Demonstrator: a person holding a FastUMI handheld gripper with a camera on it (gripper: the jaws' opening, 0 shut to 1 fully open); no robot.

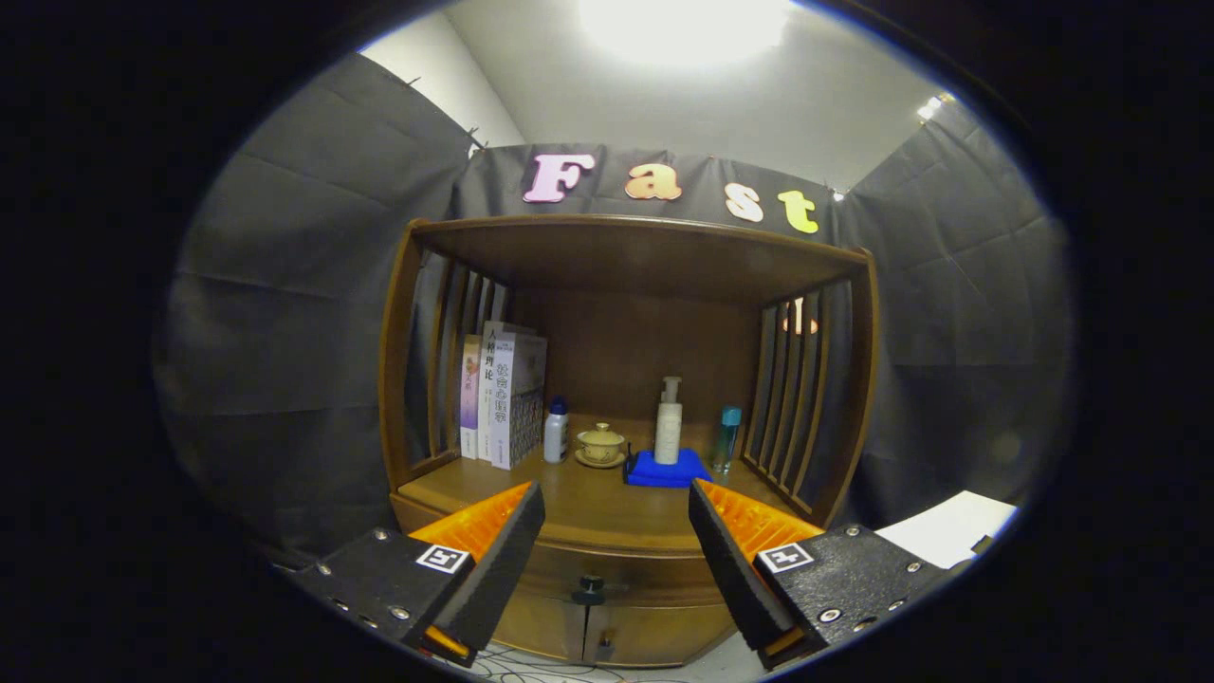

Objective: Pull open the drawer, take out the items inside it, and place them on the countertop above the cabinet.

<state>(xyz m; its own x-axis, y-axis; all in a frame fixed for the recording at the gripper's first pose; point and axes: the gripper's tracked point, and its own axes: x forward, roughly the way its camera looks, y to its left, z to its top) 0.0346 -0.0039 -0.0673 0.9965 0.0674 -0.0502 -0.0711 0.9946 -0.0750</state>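
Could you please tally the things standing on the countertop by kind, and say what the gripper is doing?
Books: 3
Bottles: 3 (white with blue cap, pump bottle, teal bottle)
Lidded cup on saucer: 1
Blue stand: 1
Total: 8
Gripper: open, empty, before the shut drawer's knob.

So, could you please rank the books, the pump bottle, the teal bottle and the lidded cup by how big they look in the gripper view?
1. Books, largest.
2. Pump bottle.
3. Teal bottle.
4. Lidded cup, though close to the teal bottle in apparent size, so that pair is unsure.
All stand on the countertop, beyond the open gripper.
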